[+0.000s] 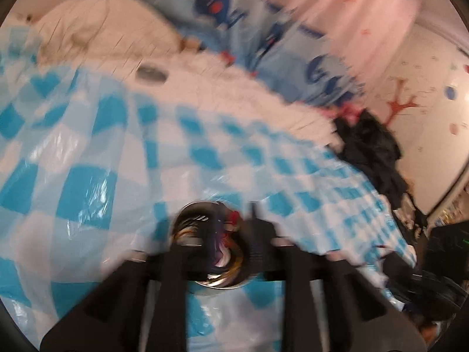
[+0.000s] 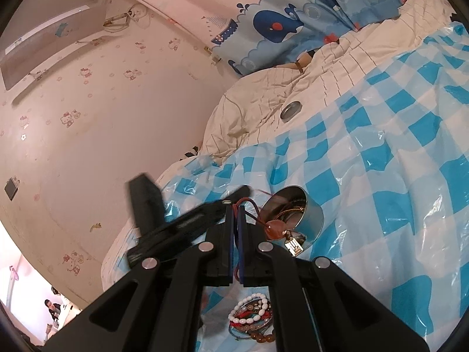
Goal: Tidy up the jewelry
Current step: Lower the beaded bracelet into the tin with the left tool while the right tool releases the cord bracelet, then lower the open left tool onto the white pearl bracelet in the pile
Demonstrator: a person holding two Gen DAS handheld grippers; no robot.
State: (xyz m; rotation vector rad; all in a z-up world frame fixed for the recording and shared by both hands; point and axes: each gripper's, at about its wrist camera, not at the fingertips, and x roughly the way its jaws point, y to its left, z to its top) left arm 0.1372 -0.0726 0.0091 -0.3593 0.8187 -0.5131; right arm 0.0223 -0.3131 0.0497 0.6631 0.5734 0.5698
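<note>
A round metal tin (image 2: 304, 217) with jewelry inside stands on the blue-checked plastic sheet (image 2: 381, 176). My right gripper (image 2: 236, 209) is shut on a red cord necklace (image 2: 249, 205) whose amber pendant (image 2: 275, 230) and small charm hang beside the tin's rim. A pile of bead bracelets (image 2: 252, 319) lies below the right gripper. The left gripper (image 2: 187, 226) crosses in from the left, blurred. In the blurred left wrist view, the left gripper (image 1: 234, 228) hovers over the tin (image 1: 211, 249), fingers apart.
A round metal lid (image 2: 290, 111) lies on the cream quilt (image 2: 263, 96) at the back. Whale-print curtain (image 2: 278, 23) behind the bed. A wall (image 2: 88, 132) to the left. Dark clothes (image 1: 372, 155) lie at the bed's right edge.
</note>
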